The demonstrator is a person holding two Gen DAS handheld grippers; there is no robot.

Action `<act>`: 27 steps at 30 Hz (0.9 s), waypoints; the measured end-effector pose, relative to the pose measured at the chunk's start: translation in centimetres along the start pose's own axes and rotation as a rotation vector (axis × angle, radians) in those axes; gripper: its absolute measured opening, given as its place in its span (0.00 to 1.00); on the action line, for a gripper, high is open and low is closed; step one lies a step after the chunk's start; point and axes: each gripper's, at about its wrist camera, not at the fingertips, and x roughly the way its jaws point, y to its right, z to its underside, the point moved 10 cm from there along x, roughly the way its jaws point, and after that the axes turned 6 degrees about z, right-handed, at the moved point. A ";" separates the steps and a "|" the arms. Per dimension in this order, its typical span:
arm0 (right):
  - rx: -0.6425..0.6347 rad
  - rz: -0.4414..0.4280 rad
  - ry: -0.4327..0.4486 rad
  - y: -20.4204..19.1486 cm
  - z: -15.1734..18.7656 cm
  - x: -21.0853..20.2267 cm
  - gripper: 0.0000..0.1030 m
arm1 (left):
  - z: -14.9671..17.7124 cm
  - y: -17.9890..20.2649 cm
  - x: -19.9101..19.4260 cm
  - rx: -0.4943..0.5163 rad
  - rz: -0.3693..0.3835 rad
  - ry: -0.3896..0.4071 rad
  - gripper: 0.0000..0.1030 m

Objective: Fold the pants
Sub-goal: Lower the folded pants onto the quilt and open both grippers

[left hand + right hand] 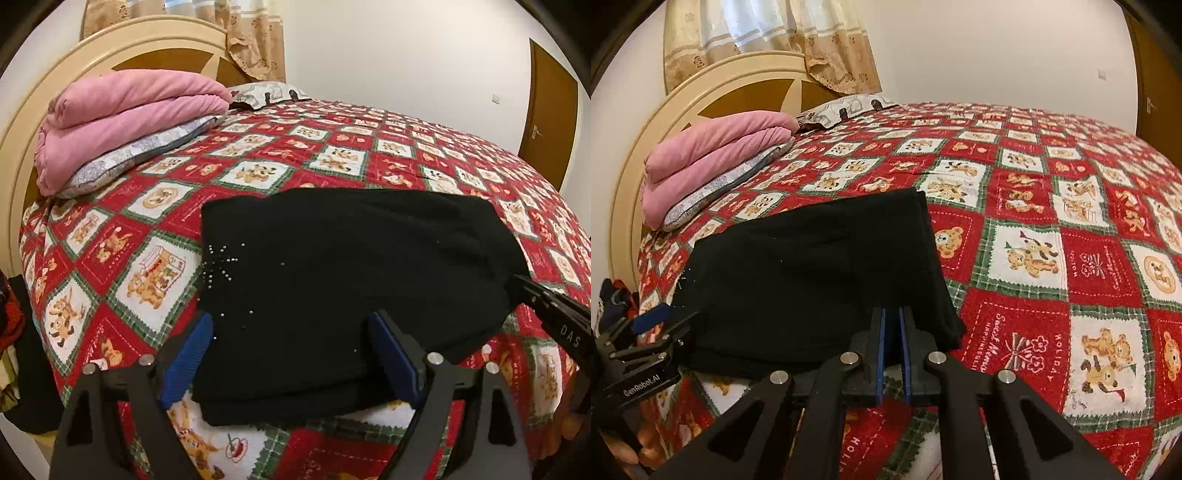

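Folded black pants [332,280] lie on the teddy-bear bedspread [1052,280] near the bed's front edge, long axis running left to right. The left gripper [291,354], marked "GenRobot.AI", straddles the near edge with jaws spread wide; the right gripper [892,332], lettered "DAS", pinches the pants' right near corner.

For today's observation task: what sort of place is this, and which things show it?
Most likely a home bedroom: a bed with a teddy-bear quilt, a curved headboard, and a folded pink blanket on a pillow.
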 end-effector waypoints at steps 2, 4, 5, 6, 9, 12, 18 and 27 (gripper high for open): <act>-0.016 0.017 0.015 -0.1 0.0 0.0 0.08 | 0.2 -0.2 0.1 -0.015 0.005 -0.002 0.91; -0.025 0.024 0.025 -0.2 0.0 -0.1 0.08 | 0.3 -0.3 0.4 -0.035 0.021 -0.005 0.93; -0.018 0.019 0.025 -0.1 -0.1 0.0 0.08 | 0.4 -0.3 0.4 -0.042 0.025 -0.007 0.93; -0.010 0.010 0.027 0.0 -0.1 0.1 0.08 | 0.4 -0.4 0.5 -0.046 0.025 -0.007 0.95; 0.010 -0.006 0.042 0.2 -0.1 -0.1 0.08 | 0.5 -0.8 0.8 -0.058 0.027 -0.005 1.00; 0.005 0.001 0.053 0.1 0.0 -0.2 0.08 | 0.8 -1.1 1.4 -0.114 0.090 -0.002 1.00; 0.009 -0.002 0.065 0.1 0.1 -0.3 0.08 | 1.0 -1.0 1.5 -0.133 0.125 0.040 1.00; -0.051 0.091 0.029 -0.2 0.2 -0.7 0.11 | 1.5 -1.3 -0.3 -0.174 0.133 -0.045 1.00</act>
